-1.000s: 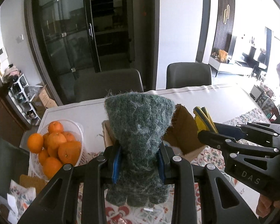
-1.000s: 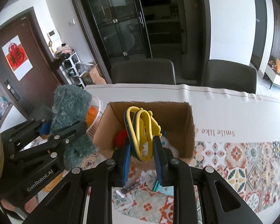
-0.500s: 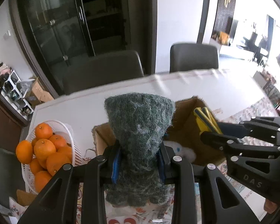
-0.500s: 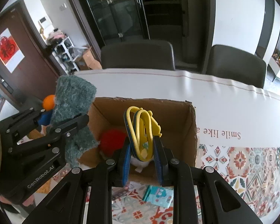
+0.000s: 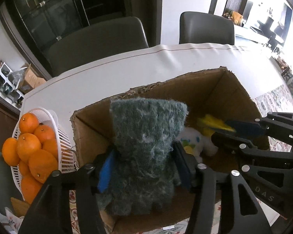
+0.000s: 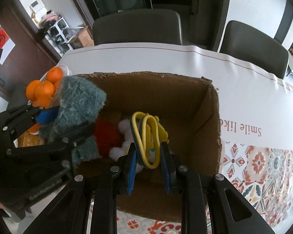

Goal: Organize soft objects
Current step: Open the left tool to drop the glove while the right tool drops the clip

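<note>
My left gripper [image 5: 143, 167] is shut on a fuzzy dark-green cloth [image 5: 146, 148] and holds it over the left part of an open cardboard box [image 5: 234, 89]. It also shows in the right wrist view [image 6: 78, 105]. My right gripper [image 6: 148, 163] is shut on a yellow soft toy with loops [image 6: 146, 136] over the box's [image 6: 211, 117] inside. It appears in the left wrist view too [image 5: 213, 123]. A white plush toy [image 5: 195, 140] and a red soft object [image 6: 105, 136] lie on the box floor.
A white basket of oranges [image 5: 29, 148] stands just left of the box, also visible in the right wrist view [image 6: 43, 89]. The table [image 6: 254, 89] has a white cover with a patterned part at the right. Two grey chairs [image 5: 99, 39] stand behind it.
Both grippers have moved forward and tilted down over the box, each still holding its object. The box interior with the white plush and red object has come into view.
</note>
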